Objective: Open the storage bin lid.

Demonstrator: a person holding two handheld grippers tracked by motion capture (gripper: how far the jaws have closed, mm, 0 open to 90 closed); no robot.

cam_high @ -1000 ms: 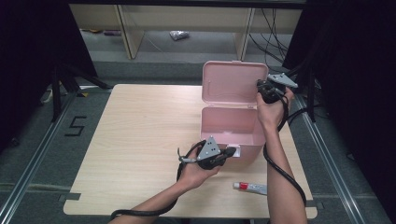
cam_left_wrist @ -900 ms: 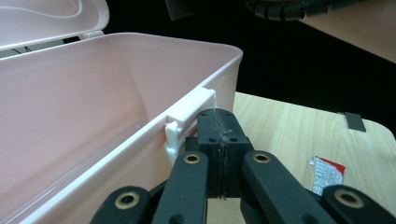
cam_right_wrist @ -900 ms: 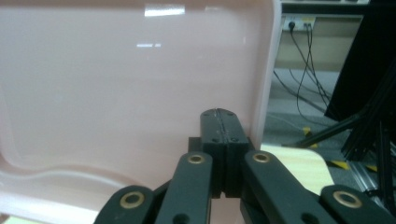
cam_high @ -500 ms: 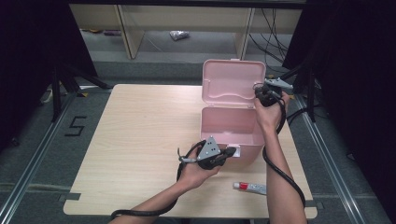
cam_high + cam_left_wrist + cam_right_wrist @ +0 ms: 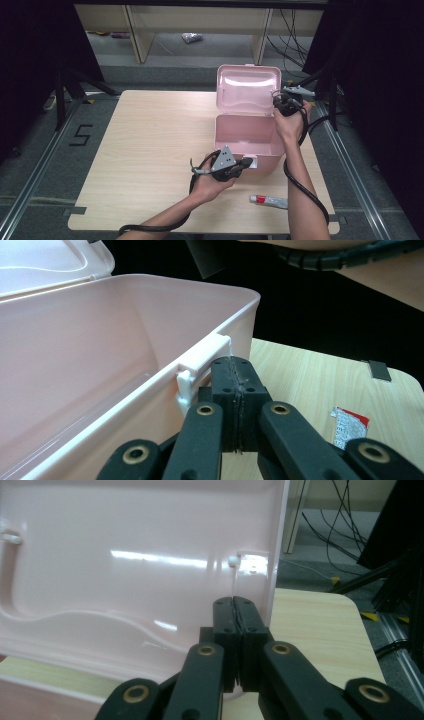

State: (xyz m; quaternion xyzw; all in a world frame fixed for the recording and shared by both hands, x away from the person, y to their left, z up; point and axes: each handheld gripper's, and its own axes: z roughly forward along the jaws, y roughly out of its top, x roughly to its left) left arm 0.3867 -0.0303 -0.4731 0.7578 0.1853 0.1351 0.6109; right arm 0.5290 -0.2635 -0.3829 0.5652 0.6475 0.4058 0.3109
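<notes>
A pink plastic box [image 5: 245,145] stands on the right half of the table with its lid [image 5: 247,87] raised upright behind it. My left gripper [image 5: 249,161] lies low at the box's front wall. In the left gripper view its jaws [image 5: 233,365] are shut with nothing between them, the tips against the white latch [image 5: 202,365] on the pink box [image 5: 75,370]. My right gripper [image 5: 276,96] is held up at the lid's right edge. Its jaws [image 5: 235,602] are also shut and empty, right in front of the lid's inner face [image 5: 125,555], below a small white knob [image 5: 232,560].
A small tube with a red end [image 5: 268,201] lies on the wooden table [image 5: 150,135] near its front edge, right of my left forearm; the tube [image 5: 350,425] is also beyond the left jaws. Black stands and cables crowd the floor to the right of the table.
The right hand has shifted slightly left and down, closer to the lid's right edge. The left hand, the box and the tube have kept their places.
</notes>
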